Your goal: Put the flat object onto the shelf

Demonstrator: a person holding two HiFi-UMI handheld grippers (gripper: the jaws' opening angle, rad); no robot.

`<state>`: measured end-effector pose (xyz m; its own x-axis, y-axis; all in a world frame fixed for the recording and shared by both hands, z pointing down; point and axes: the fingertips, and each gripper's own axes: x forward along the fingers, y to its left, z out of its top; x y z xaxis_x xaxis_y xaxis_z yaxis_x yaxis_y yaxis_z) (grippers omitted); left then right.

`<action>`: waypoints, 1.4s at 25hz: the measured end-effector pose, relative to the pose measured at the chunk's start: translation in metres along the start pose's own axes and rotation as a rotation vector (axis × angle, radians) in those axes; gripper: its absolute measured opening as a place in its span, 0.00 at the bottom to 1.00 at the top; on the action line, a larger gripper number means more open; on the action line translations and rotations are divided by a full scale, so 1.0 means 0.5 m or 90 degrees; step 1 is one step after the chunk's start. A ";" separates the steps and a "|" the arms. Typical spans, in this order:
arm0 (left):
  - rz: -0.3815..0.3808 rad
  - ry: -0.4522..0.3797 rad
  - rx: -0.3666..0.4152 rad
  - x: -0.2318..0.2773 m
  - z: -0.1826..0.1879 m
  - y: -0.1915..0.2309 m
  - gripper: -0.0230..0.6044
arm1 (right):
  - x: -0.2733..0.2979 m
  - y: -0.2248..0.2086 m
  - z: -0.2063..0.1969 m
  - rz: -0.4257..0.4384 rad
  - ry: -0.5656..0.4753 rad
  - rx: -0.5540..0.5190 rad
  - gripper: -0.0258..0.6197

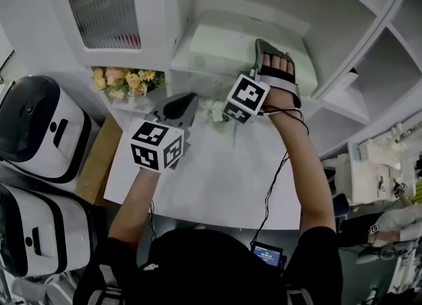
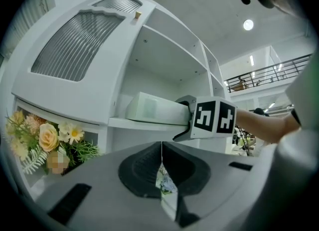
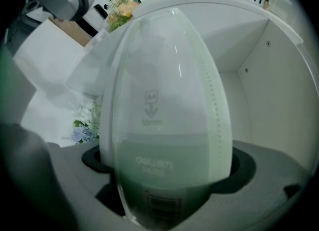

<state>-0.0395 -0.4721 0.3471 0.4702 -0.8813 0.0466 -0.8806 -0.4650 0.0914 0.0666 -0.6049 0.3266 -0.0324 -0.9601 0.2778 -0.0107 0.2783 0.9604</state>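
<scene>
The flat object is a pale green, translucent file box (image 1: 224,43). It lies on the white shelf (image 1: 191,68) of the cabinet, long side toward me. In the right gripper view the box (image 3: 167,115) fills the space between the jaws of my right gripper (image 3: 167,172). The dark pads stand wide at either side of it and do not seem to press on it. From the left gripper view the box (image 2: 154,109) rests flat on the shelf board (image 2: 134,123) with the right gripper (image 2: 182,117) around its near end. My left gripper (image 1: 181,106) (image 2: 161,167) hovers lower left, shut and empty.
A cabinet door with ribbed glass (image 1: 102,4) is left of the open shelf. Artificial flowers (image 1: 125,81) stand in the niche below it, and a small posy (image 1: 214,109) sits at the back of the white table (image 1: 211,185). Two white-and-black appliances (image 1: 36,126) stand at the left.
</scene>
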 end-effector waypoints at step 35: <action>-0.037 -0.017 0.033 -0.078 0.048 -0.042 0.05 | -0.171 -0.013 0.023 -0.005 -0.070 0.155 0.83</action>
<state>-0.0405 -0.4300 0.3195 0.5189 -0.8547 0.0158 -0.8544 -0.5179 0.0415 0.0581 -0.5243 0.2966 -0.1390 -0.9571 0.2541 -0.2515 0.2823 0.9258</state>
